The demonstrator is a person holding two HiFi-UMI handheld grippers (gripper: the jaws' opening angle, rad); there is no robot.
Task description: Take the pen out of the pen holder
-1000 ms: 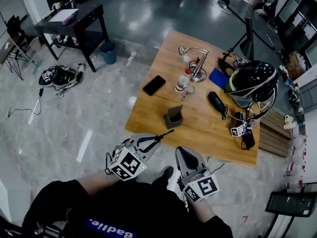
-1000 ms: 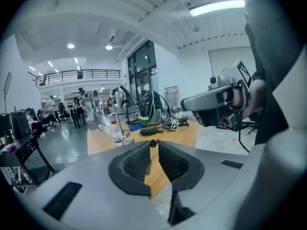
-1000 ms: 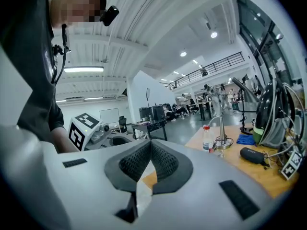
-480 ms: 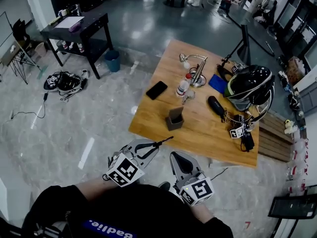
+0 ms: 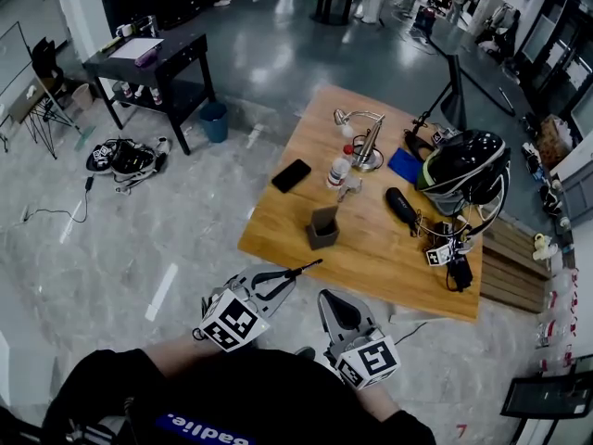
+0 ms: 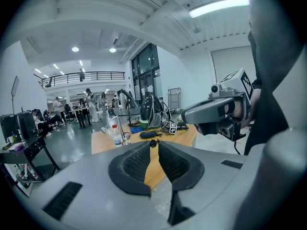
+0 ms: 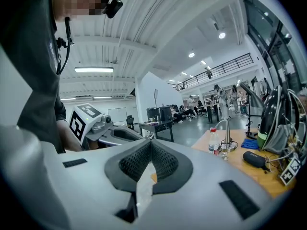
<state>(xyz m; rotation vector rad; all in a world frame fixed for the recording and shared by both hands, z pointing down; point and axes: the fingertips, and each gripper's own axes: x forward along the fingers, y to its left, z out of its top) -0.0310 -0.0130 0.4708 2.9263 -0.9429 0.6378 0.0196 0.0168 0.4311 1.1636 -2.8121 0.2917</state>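
Observation:
A black pen lies crosswise in my left gripper, which is shut on it; the tip sticks out toward the table. In the left gripper view the pen shows end-on between the pad tips. The grey pen holder stands near the front edge of the wooden table, apart from both grippers and beyond them. My right gripper hangs beside the left one, off the table's front edge, shut with nothing in it; its pads meet at the tip.
On the table are a black phone, a water bottle, a desk lamp, a black case and a helmet with cables. A black side table, a blue bin and floor cables lie to the left.
Both grippers have drawn a little back from the table's front edge toward the person. The pen stays held in the left gripper, and the right stays shut.

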